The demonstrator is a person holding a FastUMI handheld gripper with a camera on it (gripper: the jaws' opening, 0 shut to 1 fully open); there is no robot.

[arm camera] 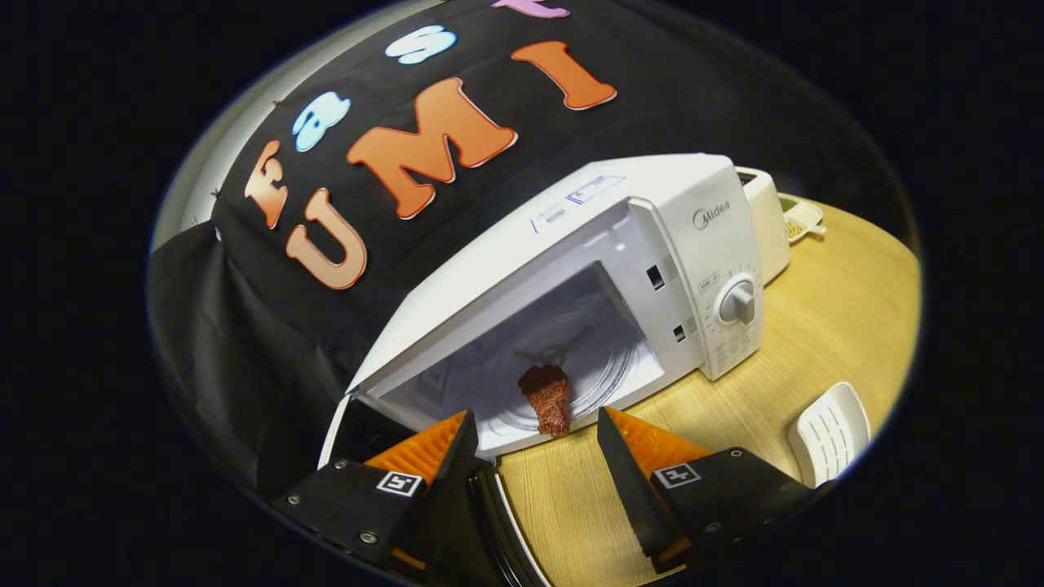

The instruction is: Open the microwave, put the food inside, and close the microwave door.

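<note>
The white microwave (693, 244) stands on the wooden table (832, 326) with its door (481, 522) swung open toward me, the dark door edge running beside my left finger. A reddish-brown piece of food (550, 399) lies on the glass turntable (595, 359) at the front of the cavity, just ahead of my fingers. My gripper (534, 428) is open, nothing between its fingers, and it hovers in front of the cavity's lower lip.
A white slotted plastic piece (832, 432) lies on the table past my right finger. Behind the microwave stands a white appliance (771, 220) and a small white dish (803, 220) with something in it. Black cloth walls close the back and left.
</note>
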